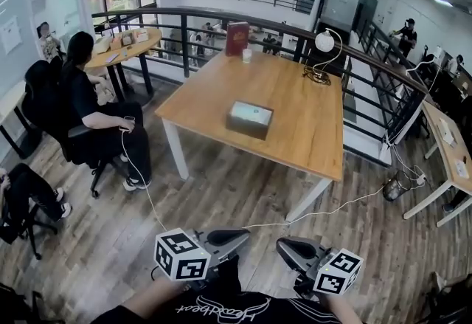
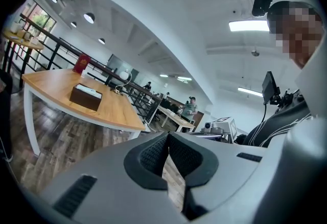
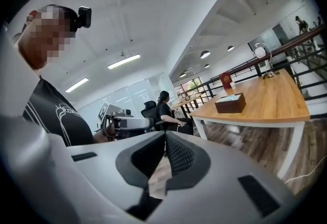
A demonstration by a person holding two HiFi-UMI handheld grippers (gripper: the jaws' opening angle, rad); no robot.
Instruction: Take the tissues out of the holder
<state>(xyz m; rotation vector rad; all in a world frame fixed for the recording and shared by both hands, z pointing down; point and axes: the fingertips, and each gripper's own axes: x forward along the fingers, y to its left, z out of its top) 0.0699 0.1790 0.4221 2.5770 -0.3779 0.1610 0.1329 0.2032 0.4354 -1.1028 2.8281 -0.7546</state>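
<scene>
The left tool point(image 1: 225, 238), at the bottom of the head view, is squeezed shut with nothing in it. Up in the middle, the dark holder point(image 1: 249, 125) sits on the tabletop point(image 1: 310, 131), with pale tissues point(image 1: 251, 111) showing on top. They look soft, thin and easy to tear, so pinch the top sheet gently. The right tool point(image 1: 296, 247), bottom right, is closed and empty too. Both are well apart from the holder.

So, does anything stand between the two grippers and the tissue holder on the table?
Nothing visible does. Between the left gripper and right gripper and the holder lie only floor with a thin cable and the bare near part of the table. The book and cup stand beyond the holder.
</scene>
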